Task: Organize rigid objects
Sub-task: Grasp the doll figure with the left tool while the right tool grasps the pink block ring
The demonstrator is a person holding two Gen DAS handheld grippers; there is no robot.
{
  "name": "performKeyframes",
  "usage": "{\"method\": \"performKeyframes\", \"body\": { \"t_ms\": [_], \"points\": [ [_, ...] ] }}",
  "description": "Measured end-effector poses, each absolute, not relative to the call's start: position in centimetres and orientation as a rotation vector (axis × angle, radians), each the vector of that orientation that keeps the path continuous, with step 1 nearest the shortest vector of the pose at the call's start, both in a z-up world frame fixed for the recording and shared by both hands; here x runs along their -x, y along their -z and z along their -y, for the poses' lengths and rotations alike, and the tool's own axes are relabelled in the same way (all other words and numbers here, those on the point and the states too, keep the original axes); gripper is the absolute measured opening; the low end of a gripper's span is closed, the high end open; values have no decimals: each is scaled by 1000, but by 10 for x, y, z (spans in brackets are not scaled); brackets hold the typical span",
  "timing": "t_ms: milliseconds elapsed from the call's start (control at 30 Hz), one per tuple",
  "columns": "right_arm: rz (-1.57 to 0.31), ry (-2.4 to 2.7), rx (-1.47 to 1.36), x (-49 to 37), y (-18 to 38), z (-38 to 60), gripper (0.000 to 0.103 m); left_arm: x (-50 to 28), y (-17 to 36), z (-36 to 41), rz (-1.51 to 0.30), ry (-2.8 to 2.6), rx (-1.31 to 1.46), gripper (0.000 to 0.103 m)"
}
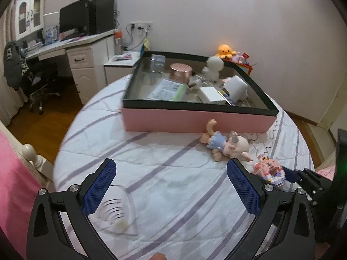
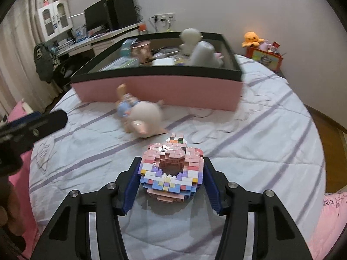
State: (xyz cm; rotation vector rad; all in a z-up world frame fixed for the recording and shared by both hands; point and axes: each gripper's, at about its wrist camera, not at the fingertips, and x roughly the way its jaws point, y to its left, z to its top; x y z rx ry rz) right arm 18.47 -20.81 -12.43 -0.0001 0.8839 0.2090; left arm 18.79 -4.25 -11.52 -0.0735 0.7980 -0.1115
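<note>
The right tool (image 2: 171, 173) pinches the brick model (image 2: 172, 169) by its flat sides; it's light, rigid, crumbly, so squeeze gently. The left tool (image 1: 171, 186) stands spread, empty.

A bed (image 1: 173, 184) with a white quilt crossed by purple stripes fills the middle of a room with plain pale walls (image 1: 238, 10) and a wooden floor (image 1: 49, 125). A white corner desk (image 1: 82, 43) with drawers carries a dark monitor (image 1: 73, 18), a white glass-door cabinet (image 1: 29, 14) stands above it, and a black office chair (image 1: 41, 80) sits in front.
</note>
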Motion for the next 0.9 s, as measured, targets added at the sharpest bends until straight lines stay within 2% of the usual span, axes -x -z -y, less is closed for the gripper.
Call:
{"method": "performKeyframes", "body": {
  "t_ms": [367, 533, 600, 633, 900],
  "points": [
    [-882, -127, -63, -203, 129, 257, 55, -233, 141, 107, -860, 192, -8, 103],
    [-880, -124, -71, -209, 128, 263, 56, -257, 163, 121, -943, 198, -49, 102],
    [-881, -122, -73, -211, 129, 264, 56, -259, 162, 121, -932, 207, -41, 94],
    [-881, -122, -74, -212, 128, 264, 56, -259, 159, 118, -919, 244, -10, 82],
    [-863, -134, -70, -211, 117, 258, 56, -246, 150, 104, -900, 275, 26, 81]
  ]
}}
